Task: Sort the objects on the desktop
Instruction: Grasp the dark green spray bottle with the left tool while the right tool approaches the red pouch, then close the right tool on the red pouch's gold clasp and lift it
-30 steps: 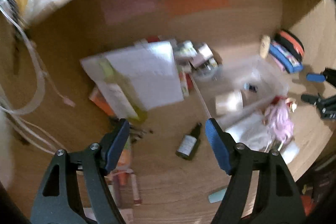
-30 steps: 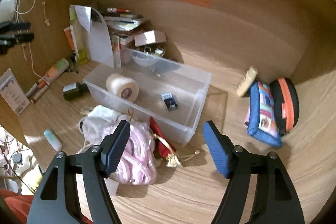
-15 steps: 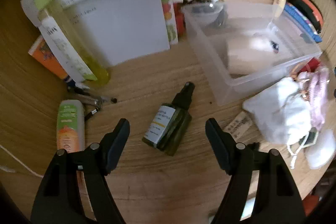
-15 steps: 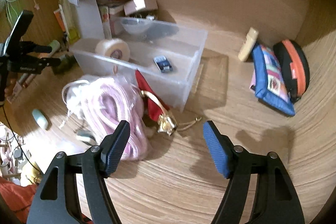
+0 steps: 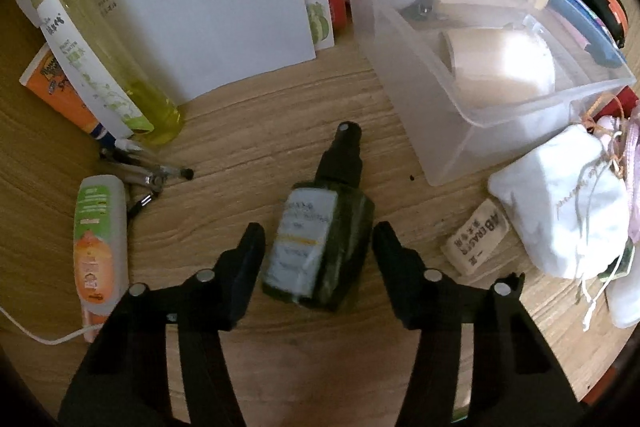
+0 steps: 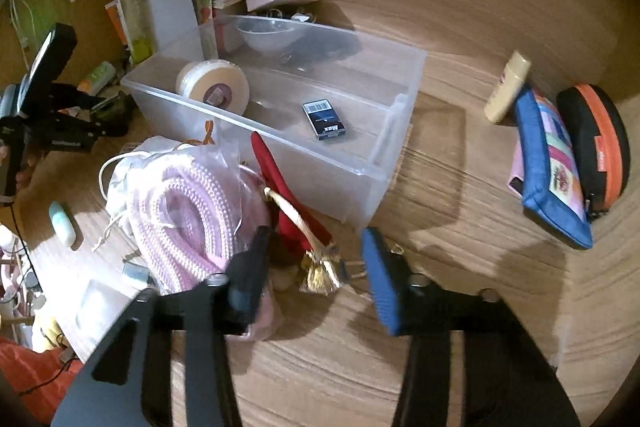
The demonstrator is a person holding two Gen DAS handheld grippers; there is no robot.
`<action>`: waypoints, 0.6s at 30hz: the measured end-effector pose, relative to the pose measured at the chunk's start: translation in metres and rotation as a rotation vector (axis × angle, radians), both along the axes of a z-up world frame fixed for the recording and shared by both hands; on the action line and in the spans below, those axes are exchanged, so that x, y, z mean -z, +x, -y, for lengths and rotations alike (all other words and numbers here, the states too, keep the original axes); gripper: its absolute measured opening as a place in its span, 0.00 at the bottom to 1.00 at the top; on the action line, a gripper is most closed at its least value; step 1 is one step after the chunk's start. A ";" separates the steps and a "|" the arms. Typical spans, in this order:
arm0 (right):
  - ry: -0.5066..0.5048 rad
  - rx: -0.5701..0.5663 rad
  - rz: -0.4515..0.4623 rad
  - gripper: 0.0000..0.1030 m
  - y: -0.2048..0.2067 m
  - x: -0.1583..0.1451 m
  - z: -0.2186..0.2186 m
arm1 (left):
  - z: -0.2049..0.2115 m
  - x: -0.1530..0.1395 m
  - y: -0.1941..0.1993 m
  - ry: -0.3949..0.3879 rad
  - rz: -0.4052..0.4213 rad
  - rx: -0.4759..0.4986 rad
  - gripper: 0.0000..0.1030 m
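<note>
Spreading under everything, the wooden worktop (image 5: 248, 131) carries the clutter to be sorted; on it the clear plastic bin (image 6: 280, 131) sits lengthwise, probably as the collecting place, since a tape roll (image 6: 214, 87) leans inside its near wall and a small dark box (image 6: 325, 119) lies flat on its floor; a bagged coil of pink cord (image 6: 188, 203) lies just beside the bin's near wall, with a red tasselled pouch (image 6: 288, 203) touching it; a white drawstring bag (image 5: 560, 203) rests near the bin's corner; the dark green spray bottle (image 5: 320, 235) lies on its side, nozzle pointing away, well placed for a sideways pinch; the left gripper (image 5: 318, 247) brackets the bottle's body with its jaws apart, a sliver of worktop showing on either side, so no squeeze has begun; closing them looks like the step in hand, and the rounded body might roll if one pad lands first; the right gripper (image 6: 316, 271) hangs over the pouch's gold tassel (image 6: 320, 271), jaws likewise wide and holding nothing, seemingly lined up to claim that item.
</note>
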State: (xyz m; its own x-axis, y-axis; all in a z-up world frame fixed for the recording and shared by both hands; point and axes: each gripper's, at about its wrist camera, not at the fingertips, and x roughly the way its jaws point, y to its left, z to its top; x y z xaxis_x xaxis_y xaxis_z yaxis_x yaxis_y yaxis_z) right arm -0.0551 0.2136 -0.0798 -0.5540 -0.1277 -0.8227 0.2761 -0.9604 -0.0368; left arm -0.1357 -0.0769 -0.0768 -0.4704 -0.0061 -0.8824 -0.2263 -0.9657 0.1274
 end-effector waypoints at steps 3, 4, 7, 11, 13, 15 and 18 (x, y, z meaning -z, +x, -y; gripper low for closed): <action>-0.012 -0.001 -0.001 0.25 -0.003 0.003 0.000 | 0.000 0.000 -0.001 0.020 -0.003 -0.001 0.51; -0.014 0.001 -0.009 0.22 -0.002 0.003 0.000 | 0.000 0.000 -0.001 0.022 -0.007 -0.003 0.50; -0.024 -0.007 -0.012 0.19 0.001 0.003 0.001 | -0.003 -0.001 0.002 0.025 -0.015 -0.003 0.40; -0.024 0.004 -0.040 0.18 0.012 -0.008 -0.003 | -0.007 -0.005 0.016 0.005 -0.063 0.015 0.40; -0.029 0.012 -0.059 0.17 0.017 -0.016 -0.009 | -0.008 -0.010 0.024 0.004 -0.091 0.011 0.40; -0.031 0.024 -0.075 0.17 0.021 -0.023 -0.013 | -0.009 -0.017 0.031 0.002 -0.122 0.005 0.40; -0.031 0.038 -0.091 0.17 0.026 -0.033 -0.017 | -0.013 -0.031 0.039 0.002 -0.169 0.007 0.40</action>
State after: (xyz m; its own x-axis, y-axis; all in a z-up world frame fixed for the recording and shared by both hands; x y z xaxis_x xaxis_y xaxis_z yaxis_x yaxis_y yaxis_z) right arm -0.0289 0.2304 -0.0470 -0.6309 -0.1303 -0.7648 0.2367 -0.9711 -0.0298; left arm -0.0967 -0.0641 -0.0454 -0.6118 -0.0011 -0.7910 -0.2085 -0.9644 0.1627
